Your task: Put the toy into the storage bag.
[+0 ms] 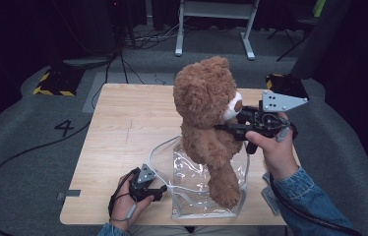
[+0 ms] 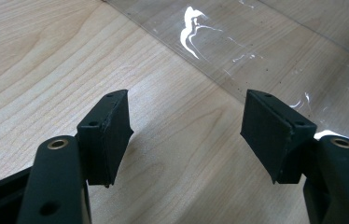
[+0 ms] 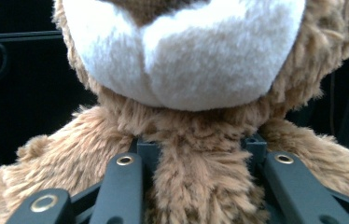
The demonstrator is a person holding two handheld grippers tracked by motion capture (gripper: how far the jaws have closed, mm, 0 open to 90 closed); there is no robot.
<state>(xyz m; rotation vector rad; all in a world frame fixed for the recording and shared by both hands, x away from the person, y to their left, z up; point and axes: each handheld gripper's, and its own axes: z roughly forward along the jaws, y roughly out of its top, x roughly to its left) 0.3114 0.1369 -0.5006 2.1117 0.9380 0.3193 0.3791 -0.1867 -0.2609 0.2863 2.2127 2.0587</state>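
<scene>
A brown teddy bear [image 1: 206,118] with a white muzzle hangs upright over the table, its legs down inside a clear plastic bag [image 1: 192,189]. My right gripper [image 1: 226,129] is shut on the bear at the chest just under the muzzle. In the right gripper view the fur of the teddy bear [image 3: 200,182] bulges between the two black jaws. My left gripper [image 1: 162,188] rests low on the table beside the bag's left edge, jaws open. In the left gripper view its fingers [image 2: 109,135] stand wide apart over bare wood, with the clear plastic bag [image 2: 266,56] just beyond.
The wooden table [image 1: 123,123] has free room at its left and back. The table's front edge lies close under the bag. A cable trails from the right gripper past the denim sleeve [image 1: 310,201]. Dark floor, cables and a white frame [image 1: 216,24] lie behind.
</scene>
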